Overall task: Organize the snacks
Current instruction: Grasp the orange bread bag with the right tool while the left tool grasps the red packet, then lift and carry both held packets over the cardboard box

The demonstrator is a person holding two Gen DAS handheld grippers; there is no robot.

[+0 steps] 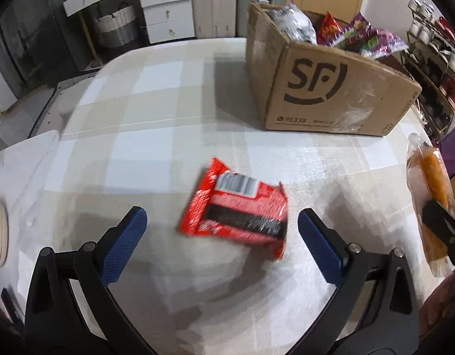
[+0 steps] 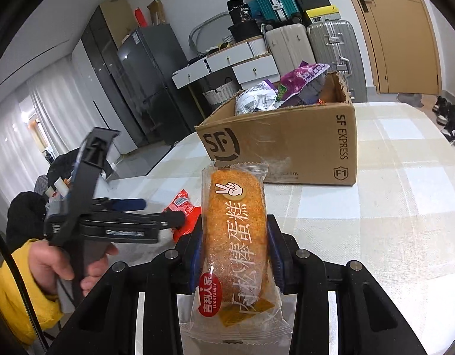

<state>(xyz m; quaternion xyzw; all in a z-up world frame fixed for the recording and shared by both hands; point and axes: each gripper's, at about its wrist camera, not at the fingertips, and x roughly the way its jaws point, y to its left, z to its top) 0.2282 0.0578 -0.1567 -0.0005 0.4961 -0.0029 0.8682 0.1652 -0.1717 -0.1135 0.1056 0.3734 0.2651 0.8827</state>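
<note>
Right gripper (image 2: pixel 235 261): nearest the lens in the right wrist view; its blue pads (image 2: pixel 277 266) are closed onto the sides of a wrapped cake stick, one pad on each long edge; the jaws stand as narrow as the packet allows
Cake stick (image 2: pixel 236 236): an orange, crumb-coated bar in a clear wrapper with white Chinese characters, a red round "LUCKFAMILY" badge at its lower end and a hand-sign logo near the top; held upright between the fingers, clear of the table; in the left wrist view it shows at the far right edge
Left gripper (image 1: pixel 221 224): jaws spread wide, blue-faced fingers (image 1: pixel 124 242) well apart; nothing is between the pads; it hangs above the cloth with the red packet lying in the gap ahead of the fingertips, untouched
Person's hand (image 2: pixel 59 263): wrapped around the left gripper's handle, with a yellow sleeve (image 2: pixel 17 295) at the wrist; seen at the lower left of the right wrist view
Red snack packet (image 1: pixel 236 207): flat on the tablecloth, turned at an angle, barcode label facing up and a dark band across its near half; blurred
Tablecloth (image 1: pixel 156 112): pale checks of white, beige and grey, covering the table
Cardboard box (image 1: pixel 322 88): an open "SF EXPRESS" carton standing on the cloth beyond both packets, toward the far right; well apart from the red packet
Snacks in the box (image 1: pixel 363 35): purple, red and silver-white bags piled inside, some sticking up over the rim
Background: white drawers (image 1: pixel 165 9), a woven basket, suitcases (image 2: pixel 313 44) and a dark refrigerator (image 2: pixel 150 77) along the far wall
</note>
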